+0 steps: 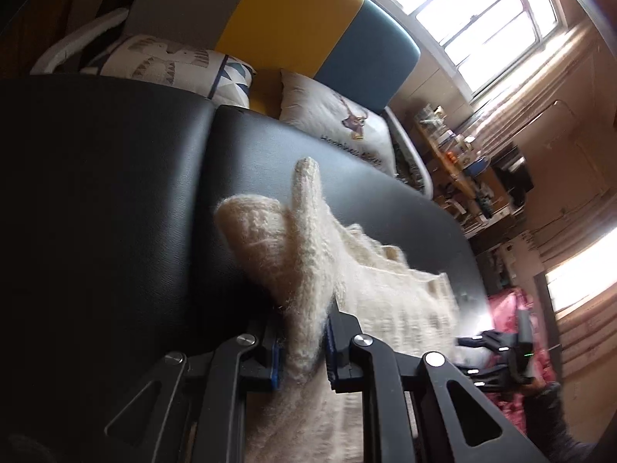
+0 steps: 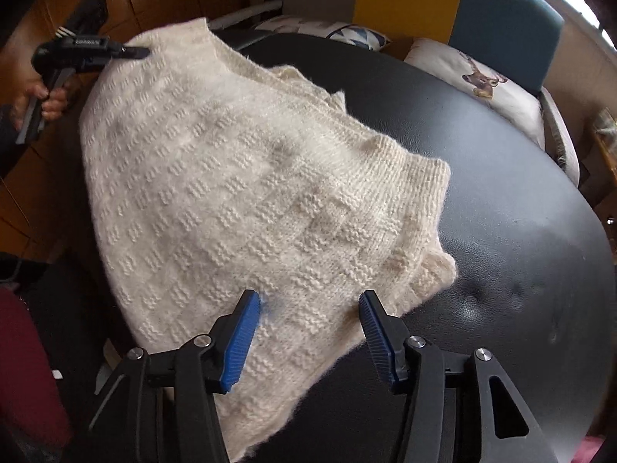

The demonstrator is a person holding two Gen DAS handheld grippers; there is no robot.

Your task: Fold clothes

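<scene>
A deer-print pillow (image 2: 486,81) lies beside the black table (image 2: 501,200).

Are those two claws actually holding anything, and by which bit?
The left gripper pinches the cream knitted sweater at its edge. The right gripper is open over it, holding nothing.

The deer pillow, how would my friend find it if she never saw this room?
Start at the big black padded table holding the cream knitted sweater. Look past its far edge to the bench with the yellow and teal backrest. The deer pillow lies under the teal part: white, with one brown antlered deer, unlike the triangle-patterned cushion beside it.
</scene>
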